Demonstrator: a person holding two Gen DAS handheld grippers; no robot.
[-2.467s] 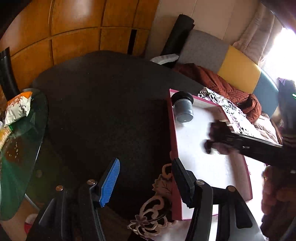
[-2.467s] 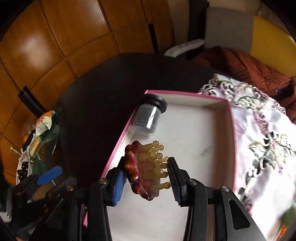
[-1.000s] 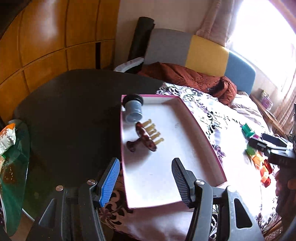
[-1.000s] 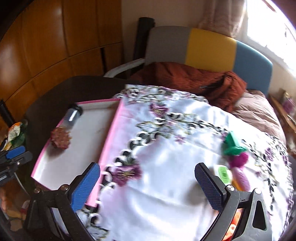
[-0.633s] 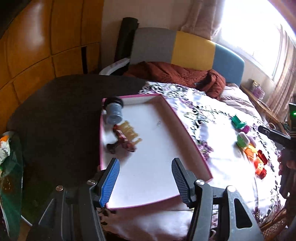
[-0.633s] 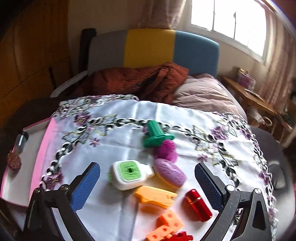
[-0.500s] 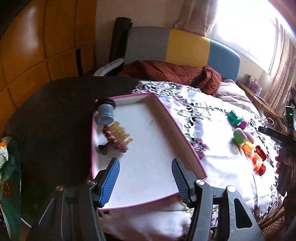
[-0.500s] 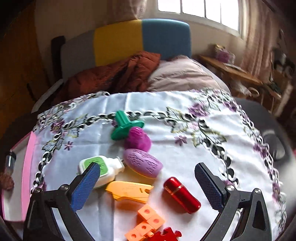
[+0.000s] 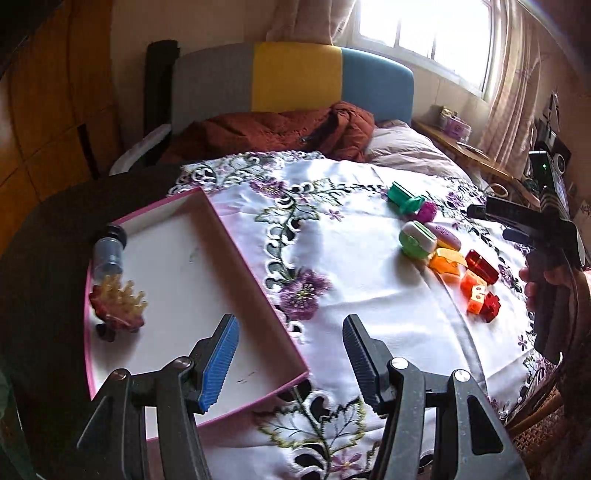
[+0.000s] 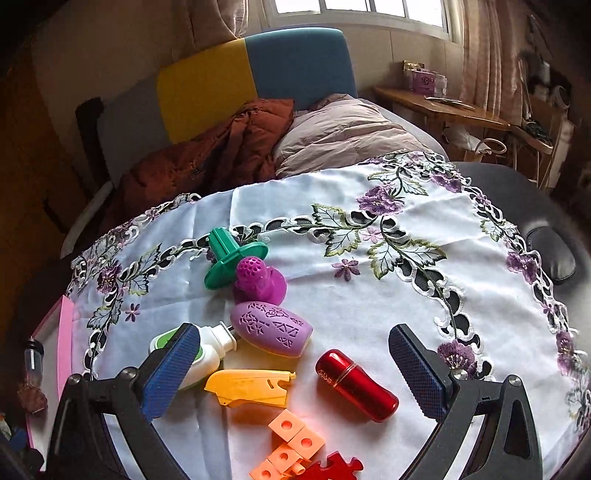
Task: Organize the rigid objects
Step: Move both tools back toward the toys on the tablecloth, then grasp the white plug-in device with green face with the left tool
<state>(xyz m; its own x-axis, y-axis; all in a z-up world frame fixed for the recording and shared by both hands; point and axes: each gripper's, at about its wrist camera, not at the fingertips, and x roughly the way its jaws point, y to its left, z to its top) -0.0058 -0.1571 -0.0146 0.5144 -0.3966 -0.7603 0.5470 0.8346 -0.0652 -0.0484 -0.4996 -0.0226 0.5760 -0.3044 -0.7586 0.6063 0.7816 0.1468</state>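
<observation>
Far: grey-yellow-blue headboard [image 9: 295,77], rust jacket [image 9: 273,131], pale pillow [image 10: 343,125]. Far right: window [image 9: 428,33], curtain [image 9: 513,85], wooden shelf [image 10: 439,107]. Left: wood panelling [image 9: 48,122].

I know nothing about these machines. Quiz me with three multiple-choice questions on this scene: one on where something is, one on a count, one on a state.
1. Where does the brown hair clip lie?
A. in the pink tray
B. on the tablecloth
C. on the sofa

2. How many things lie in the tray?
A. none
B. two
C. five

3. How are the right tongs?
A. shut on the red tube
B. open, holding nothing
C. shut on the yellow piece

Answers: 1 A, the clip rests on the tray floor beside the grey bottle. 2 B, only clip and bottle. 3 B, the fingers stand wide apart above the toys.
</observation>
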